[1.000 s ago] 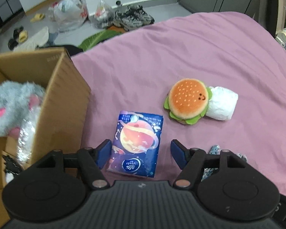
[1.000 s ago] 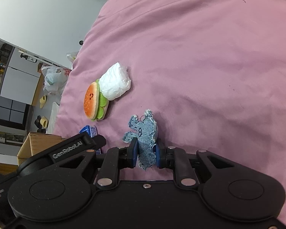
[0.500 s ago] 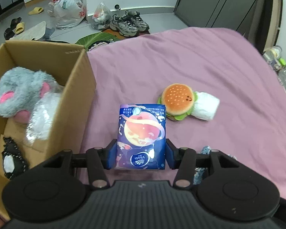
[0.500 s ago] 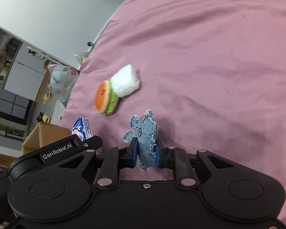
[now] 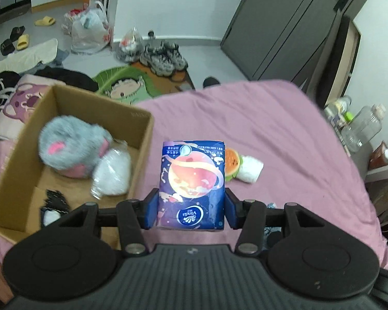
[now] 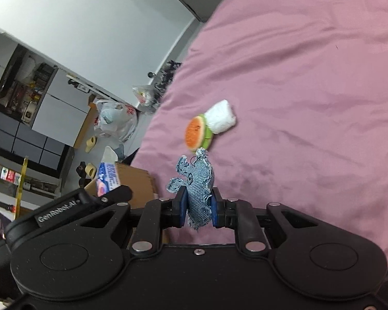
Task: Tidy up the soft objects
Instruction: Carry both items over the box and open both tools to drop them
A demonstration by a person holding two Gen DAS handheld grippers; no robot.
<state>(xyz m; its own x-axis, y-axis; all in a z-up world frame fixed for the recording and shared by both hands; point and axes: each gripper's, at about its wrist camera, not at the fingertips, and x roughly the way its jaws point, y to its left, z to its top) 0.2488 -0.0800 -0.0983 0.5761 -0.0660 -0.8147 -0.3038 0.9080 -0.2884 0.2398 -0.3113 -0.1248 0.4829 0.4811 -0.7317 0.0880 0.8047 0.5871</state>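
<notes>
My left gripper (image 5: pixel 191 210) is shut on a blue tissue pack (image 5: pixel 192 183) with a planet print, held above the pink bed beside the cardboard box (image 5: pixel 139 155). The box holds a grey plush (image 5: pixel 69 146), a white wrapped bundle (image 5: pixel 112 171) and a small black item (image 5: pixel 53 204). My right gripper (image 6: pixel 197 208) is shut on a small denim toy (image 6: pixel 198 188), lifted above the bed. A burger plush (image 6: pixel 196 134) and a white soft bundle (image 6: pixel 221 119) lie together on the bed; they also show in the left wrist view, burger (image 5: pixel 232 164) and bundle (image 5: pixel 251 168).
The pink bedsheet (image 6: pixel 310 103) spreads wide to the right. Beyond the bed's far edge the floor holds shoes (image 5: pixel 163 56), plastic bags (image 5: pixel 90 32), slippers and a green mat. Bottles (image 5: pixel 362 126) stand at the bed's right side. The left gripper shows in the right wrist view (image 6: pixel 72 206).
My left gripper closed on the tissue pack and lifted it off the bed. My right gripper rose higher with the denim toy. The burger and bundle stayed put.
</notes>
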